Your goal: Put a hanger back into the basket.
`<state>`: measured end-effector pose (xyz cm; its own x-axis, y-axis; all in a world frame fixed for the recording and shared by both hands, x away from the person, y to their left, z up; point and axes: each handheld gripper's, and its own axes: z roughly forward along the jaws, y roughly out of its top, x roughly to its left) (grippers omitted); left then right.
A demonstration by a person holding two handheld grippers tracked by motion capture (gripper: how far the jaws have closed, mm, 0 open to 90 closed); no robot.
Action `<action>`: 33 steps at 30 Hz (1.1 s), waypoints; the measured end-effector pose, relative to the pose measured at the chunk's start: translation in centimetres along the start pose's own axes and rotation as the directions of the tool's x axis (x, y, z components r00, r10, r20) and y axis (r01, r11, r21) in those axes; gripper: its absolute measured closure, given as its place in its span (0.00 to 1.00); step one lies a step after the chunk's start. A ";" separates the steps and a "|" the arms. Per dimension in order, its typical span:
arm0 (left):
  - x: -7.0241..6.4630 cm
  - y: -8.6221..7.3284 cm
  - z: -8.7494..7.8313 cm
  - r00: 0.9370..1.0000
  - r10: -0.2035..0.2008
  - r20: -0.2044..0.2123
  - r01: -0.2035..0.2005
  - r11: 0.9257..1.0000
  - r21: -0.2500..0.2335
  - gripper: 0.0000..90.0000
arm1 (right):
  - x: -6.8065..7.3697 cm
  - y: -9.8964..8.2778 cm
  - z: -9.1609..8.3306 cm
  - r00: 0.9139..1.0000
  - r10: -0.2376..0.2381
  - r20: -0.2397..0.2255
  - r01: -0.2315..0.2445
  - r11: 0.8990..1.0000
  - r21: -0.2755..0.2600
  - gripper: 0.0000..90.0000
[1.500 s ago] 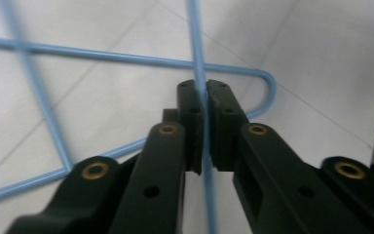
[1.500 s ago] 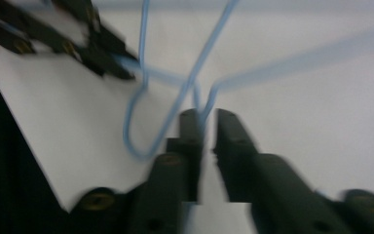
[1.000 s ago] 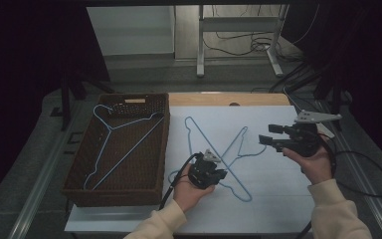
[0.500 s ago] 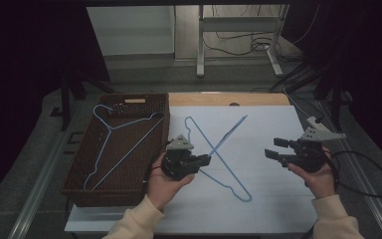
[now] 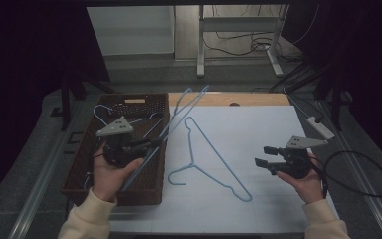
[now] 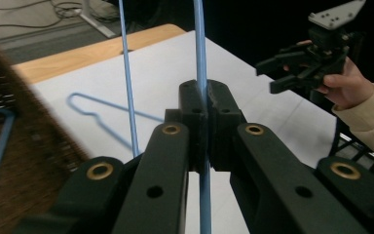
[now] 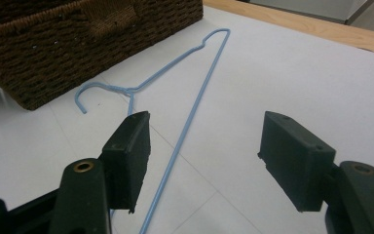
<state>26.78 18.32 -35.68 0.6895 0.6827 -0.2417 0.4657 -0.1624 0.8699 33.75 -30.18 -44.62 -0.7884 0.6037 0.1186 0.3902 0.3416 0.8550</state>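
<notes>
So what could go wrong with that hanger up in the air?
The left gripper pinches only one thin wire of the lifted hanger, so it might swing or slip out. Its long end pokes beyond the basket and could catch the rim, or land tangled with the hangers already inside.

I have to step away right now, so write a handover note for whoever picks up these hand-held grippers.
Left hand-held gripper: shut on a blue wire hanger, lifted over the wicker basket.
Right hand-held gripper: open, empty, above the white sheet.
One hanger in the basket; another flat on the sheet.
Apparently left: drop the held hanger into the basket, then collect the one on the sheet.
</notes>
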 end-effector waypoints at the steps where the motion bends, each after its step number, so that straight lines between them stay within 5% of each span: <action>1: 0.6 -0.2 -0.6 1.000 -0.002 -0.009 0.002 1.000 -0.002 0.97 | 0.1 -0.1 0.1 1.000 0.000 -0.003 0.000 1.000 0.002 0.40; 10: 5.2 -2.4 -3.2 0.996 -0.046 -0.077 0.047 0.999 0.016 0.97 | 0.4 -0.7 0.5 1.000 -0.007 -0.002 0.007 1.000 0.016 0.40; 18: 8.9 -4.6 -4.8 0.990 -0.109 -0.094 0.112 0.993 0.025 0.97 | 0.5 -0.9 0.8 1.000 -0.010 -0.001 0.010 1.000 0.027 0.40; 25: 10.2 -4.7 -5.6 0.989 -0.116 -0.088 0.120 0.992 0.034 0.97 | 0.5 -1.0 1.0 1.000 -0.010 0.002 0.010 1.000 0.030 0.40; 33: 11.7 -4.4 -4.1 0.990 -0.113 -0.088 0.121 0.988 0.097 0.97 | 0.6 -1.0 1.3 1.000 -0.014 -0.003 0.014 0.999 0.034 0.40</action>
<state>30.55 29.99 -40.53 0.5808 0.7570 -0.2993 0.5976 -0.1467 0.7883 33.53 -29.26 -46.08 -0.7953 0.5964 0.1084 0.3951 0.3745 0.8388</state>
